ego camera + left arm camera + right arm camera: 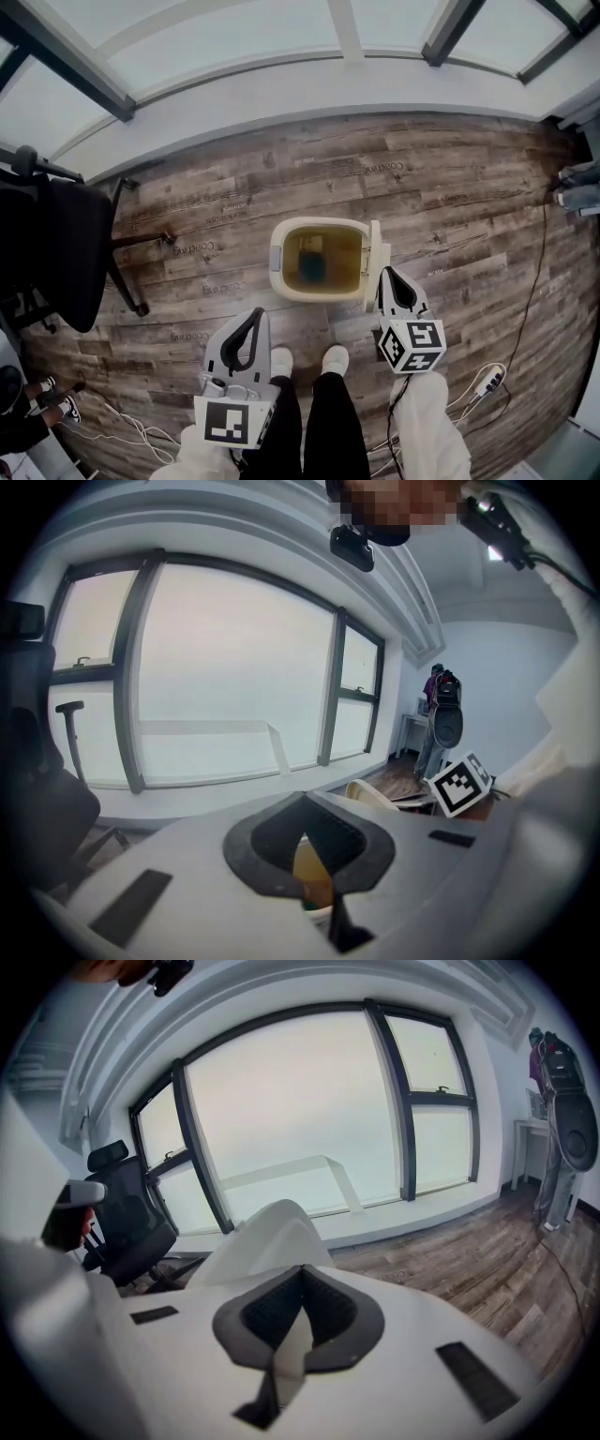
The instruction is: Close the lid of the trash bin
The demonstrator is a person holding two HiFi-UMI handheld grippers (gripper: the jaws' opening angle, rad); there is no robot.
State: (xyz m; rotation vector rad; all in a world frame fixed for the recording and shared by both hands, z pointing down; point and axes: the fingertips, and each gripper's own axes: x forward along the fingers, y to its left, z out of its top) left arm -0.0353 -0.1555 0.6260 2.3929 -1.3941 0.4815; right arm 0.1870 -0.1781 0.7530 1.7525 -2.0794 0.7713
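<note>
A cream trash bin (281, 258) stands open on the wooden floor just ahead of the person's shoes. Its lid (375, 262) is swung up on edge along the bin's right side. My right gripper (385, 272) is shut, its tip right at the lid's near end; in the right gripper view the white lid (267, 1232) rises just beyond the closed tips (300, 1269). Whether it touches the lid I cannot tell. My left gripper (257, 312) is shut and hangs short of the bin's near left corner, empty. Past its tips (302, 805) the bin's rim (370, 794) shows.
A black office chair (56, 244) stands at the left. Cables and a power strip (487, 380) lie on the floor at the lower right. Equipment (577, 187) sits at the right edge. A low window wall (309, 84) runs behind the bin. Another person's shoes (42, 394) show at lower left.
</note>
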